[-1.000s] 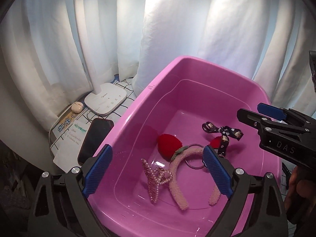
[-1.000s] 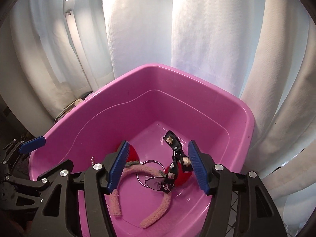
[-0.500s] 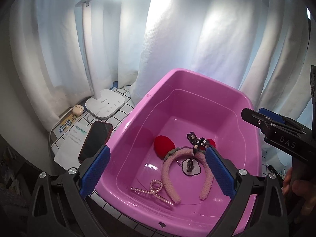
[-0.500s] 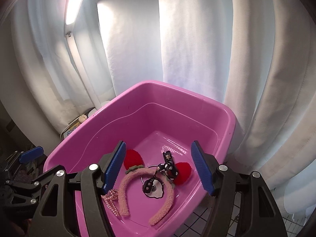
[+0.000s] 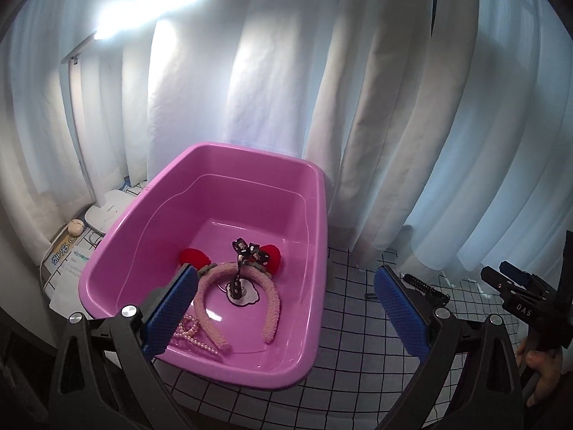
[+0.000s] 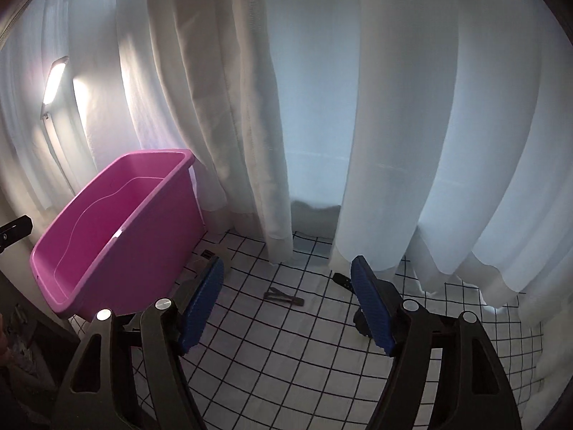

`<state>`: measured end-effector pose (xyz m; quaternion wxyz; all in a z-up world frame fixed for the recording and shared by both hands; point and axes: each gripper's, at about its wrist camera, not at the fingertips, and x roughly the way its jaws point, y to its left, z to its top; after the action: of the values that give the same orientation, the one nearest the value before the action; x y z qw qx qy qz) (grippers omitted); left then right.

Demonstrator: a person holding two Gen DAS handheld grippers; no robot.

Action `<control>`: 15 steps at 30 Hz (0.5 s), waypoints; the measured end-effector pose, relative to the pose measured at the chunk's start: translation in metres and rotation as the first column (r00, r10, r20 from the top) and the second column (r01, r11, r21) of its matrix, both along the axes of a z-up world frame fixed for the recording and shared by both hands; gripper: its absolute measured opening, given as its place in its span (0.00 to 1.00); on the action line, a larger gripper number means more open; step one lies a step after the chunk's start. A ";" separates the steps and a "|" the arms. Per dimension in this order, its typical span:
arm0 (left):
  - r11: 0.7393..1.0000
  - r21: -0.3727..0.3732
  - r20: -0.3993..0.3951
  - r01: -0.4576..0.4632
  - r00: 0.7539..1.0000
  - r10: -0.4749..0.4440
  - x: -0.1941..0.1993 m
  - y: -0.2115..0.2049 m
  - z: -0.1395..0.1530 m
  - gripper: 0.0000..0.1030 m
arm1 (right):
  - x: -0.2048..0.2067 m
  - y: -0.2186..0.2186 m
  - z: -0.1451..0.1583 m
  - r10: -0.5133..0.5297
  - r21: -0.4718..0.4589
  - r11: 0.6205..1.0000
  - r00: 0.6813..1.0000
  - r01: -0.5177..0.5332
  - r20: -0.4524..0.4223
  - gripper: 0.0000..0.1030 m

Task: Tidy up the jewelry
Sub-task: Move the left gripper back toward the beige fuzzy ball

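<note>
The pink tub holds a fluffy pink headband with red ears, a black dotted bow on a ring and a pearl clip. My left gripper hangs open above the tub's near right corner, empty. My right gripper is to the right over the checked cloth; its jaws are opening with nothing between them. A dark hair clip lies on the cloth beyond its fingers. Another dark piece peeks out behind the right finger. The right gripper also shows in the left wrist view, in a hand.
White curtains close off the back and right. A lit bar lamp stands left of the tub, its white base beside a small figure and papers. A black comb clip lies on the checked cloth.
Both grippers have drawn back and up from the tub. The right one has swung far right, from over the tub to over the checked cloth. The bow piece stays in the tub.
</note>
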<state>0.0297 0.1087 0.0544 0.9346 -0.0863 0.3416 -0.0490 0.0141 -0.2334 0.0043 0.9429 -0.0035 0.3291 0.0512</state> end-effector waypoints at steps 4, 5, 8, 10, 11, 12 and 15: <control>0.995 -0.010 -0.028 0.101 0.994 -0.101 -0.004 -0.042 -0.016 0.94 | -0.041 -0.031 -0.043 -0.041 0.057 0.997 0.995 0.046 -0.090 0.70; 0.993 -0.006 -0.039 0.121 0.992 -0.121 -0.005 -0.052 -0.021 0.94 | -0.050 -0.033 -0.057 -0.044 0.062 0.997 0.992 0.051 -0.119 0.70; 0.984 0.013 -0.080 0.177 0.981 -0.176 -0.007 -0.077 -0.041 0.94 | -0.070 -0.023 -0.103 -0.018 0.069 0.997 0.976 0.034 -0.217 0.70; 0.979 0.021 -0.111 0.205 0.973 -0.201 -0.010 -0.089 -0.054 0.94 | -0.078 -0.017 -0.128 0.002 0.080 0.997 0.963 0.020 -0.268 0.70; 0.976 0.023 -0.127 0.215 0.969 -0.211 -0.010 -0.093 -0.061 0.94 | -0.081 -0.014 -0.141 0.009 0.089 0.996 0.955 0.018 -0.296 0.70; 0.975 0.025 -0.140 0.223 0.966 -0.217 -0.012 -0.097 -0.068 0.94 | -0.083 -0.011 -0.151 0.018 0.097 0.995 0.949 0.013 -0.316 0.70; 0.974 0.042 -0.188 0.224 0.959 -0.212 -0.012 -0.107 -0.088 0.94 | -0.090 -0.005 -0.175 0.024 0.078 0.997 0.939 0.003 -0.343 0.70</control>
<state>0.0173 0.0021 -0.0341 0.8906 -0.0226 0.4343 -0.1329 -0.0758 -0.2383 -0.1711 0.8703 0.0405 0.4861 0.0686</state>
